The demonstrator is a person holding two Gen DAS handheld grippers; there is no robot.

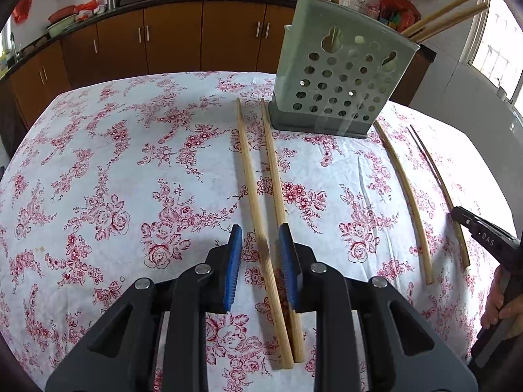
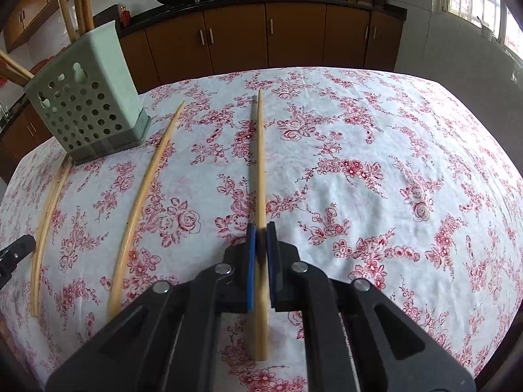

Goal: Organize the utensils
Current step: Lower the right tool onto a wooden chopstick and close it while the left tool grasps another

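Two wooden chopsticks (image 1: 251,176) lie side by side on the flowered tablecloth (image 1: 114,163). My left gripper (image 1: 260,228) is low over their near ends and open. One stick runs through the gap untouched, and the other passes under the right-hand pad (image 1: 289,268). My right gripper (image 2: 261,225) is shut on a single chopstick (image 2: 260,150), whose shadow falls beside it on the cloth. The left wrist view shows that gripper (image 1: 483,235) at the right edge. A pale green perforated utensil holder (image 1: 340,75) (image 2: 88,98) stands at the back with several chopsticks in it.
One more loose chopstick (image 1: 405,196) (image 2: 143,196) lies between the two grippers. A person's hand (image 1: 500,300) holds the right gripper's handle. Brown kitchen cabinets (image 2: 294,32) and a dark counter with woks run behind the table. The cloth (image 2: 408,163) on the right bears nothing.
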